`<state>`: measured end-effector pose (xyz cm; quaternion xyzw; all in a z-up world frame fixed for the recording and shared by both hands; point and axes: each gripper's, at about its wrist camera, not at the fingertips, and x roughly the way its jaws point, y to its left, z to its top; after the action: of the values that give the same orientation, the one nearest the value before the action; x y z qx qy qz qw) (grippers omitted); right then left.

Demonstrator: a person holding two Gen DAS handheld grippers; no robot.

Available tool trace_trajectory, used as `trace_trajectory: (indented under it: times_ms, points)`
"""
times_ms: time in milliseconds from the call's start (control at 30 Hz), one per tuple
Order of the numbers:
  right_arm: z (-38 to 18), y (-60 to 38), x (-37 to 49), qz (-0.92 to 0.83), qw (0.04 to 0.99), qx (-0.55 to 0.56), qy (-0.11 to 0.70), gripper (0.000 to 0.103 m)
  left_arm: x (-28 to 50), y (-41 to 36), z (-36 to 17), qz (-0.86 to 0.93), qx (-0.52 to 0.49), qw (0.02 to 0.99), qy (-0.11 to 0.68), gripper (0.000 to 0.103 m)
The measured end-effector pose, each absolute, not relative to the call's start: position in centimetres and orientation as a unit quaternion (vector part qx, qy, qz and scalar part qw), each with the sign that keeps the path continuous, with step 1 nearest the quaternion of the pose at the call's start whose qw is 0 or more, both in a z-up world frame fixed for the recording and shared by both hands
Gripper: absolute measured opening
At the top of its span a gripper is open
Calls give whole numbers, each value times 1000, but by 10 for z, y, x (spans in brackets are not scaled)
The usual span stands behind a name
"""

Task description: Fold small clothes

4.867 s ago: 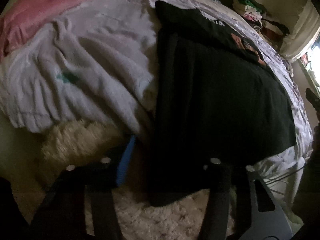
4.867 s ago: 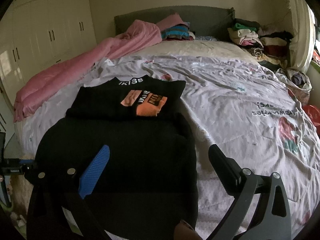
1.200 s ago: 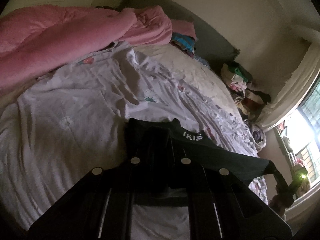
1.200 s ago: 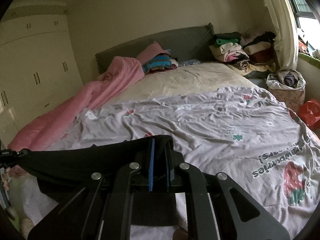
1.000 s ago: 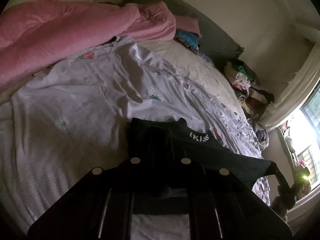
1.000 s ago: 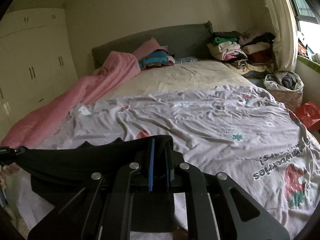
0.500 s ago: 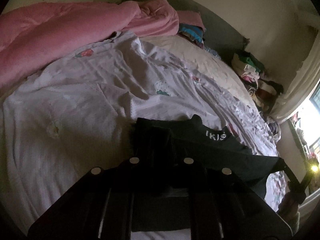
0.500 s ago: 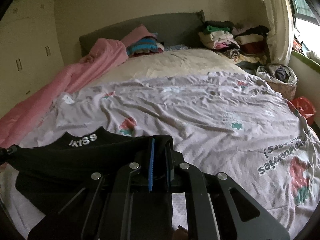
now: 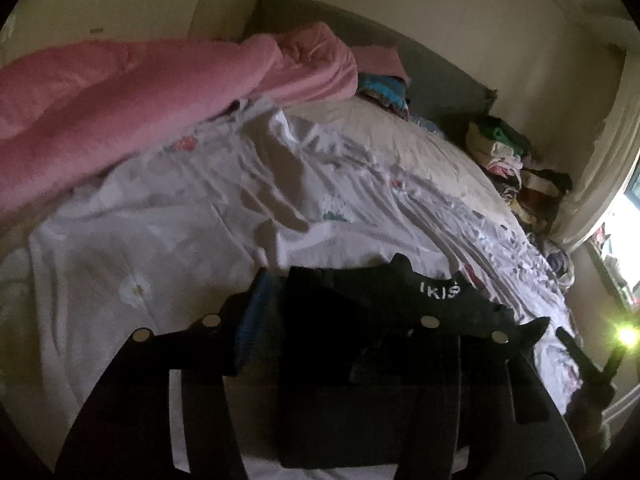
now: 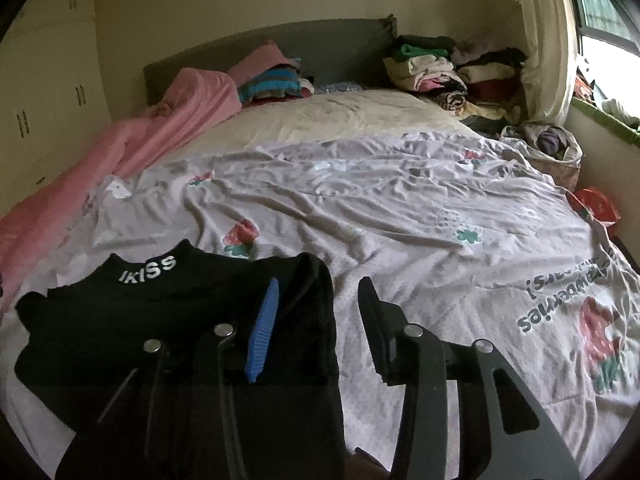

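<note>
1. The bed (image 10: 360, 120) carries a rumpled strawberry-print sheet (image 10: 420, 216).
2. A folded black "IKISS" top (image 10: 168, 308) lies on the sheet's near left part.
3. A pink blanket (image 10: 132, 152) runs along the left edge.
4. Clothes piles (image 10: 448, 68) sit by the headboard.

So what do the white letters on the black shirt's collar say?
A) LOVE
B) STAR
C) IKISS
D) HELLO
C: in the right wrist view the black shirt lies on the bed sheet, and the white letters on its collar read IKISS.
</note>
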<state>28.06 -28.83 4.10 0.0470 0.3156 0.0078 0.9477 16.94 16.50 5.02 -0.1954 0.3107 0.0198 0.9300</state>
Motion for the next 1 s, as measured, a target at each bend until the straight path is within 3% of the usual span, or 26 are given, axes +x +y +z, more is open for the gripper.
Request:
trace_trajectory:
  times_ms: [133, 433, 533, 600, 633, 733, 1000]
  points:
    - [46, -284, 267, 24, 950, 42, 307, 46, 164, 153, 52, 9, -173, 935, 309, 60]
    - [49, -260, 243, 68, 949, 14, 307, 46, 153, 101, 44, -41, -98, 938, 331, 63]
    - [46, -251, 238, 78, 947, 2, 310, 45, 153, 81, 34, -67, -72, 930, 355, 40]
    - [44, -246, 237, 83, 946, -7, 315, 40, 154, 70, 26, -78, -55, 923, 372, 19]
    - [41, -243, 236, 87, 944, -10, 319, 32, 154, 64, 21, -83, -46, 920, 381, 15]
    - [34, -236, 236, 100, 937, -20, 335, 16, 155, 53, 6, -80, -21, 910, 407, 12]
    - [5, -219, 248, 99, 916, -63, 383, 14, 161, 54, -15, -37, 18, 901, 432, 13]
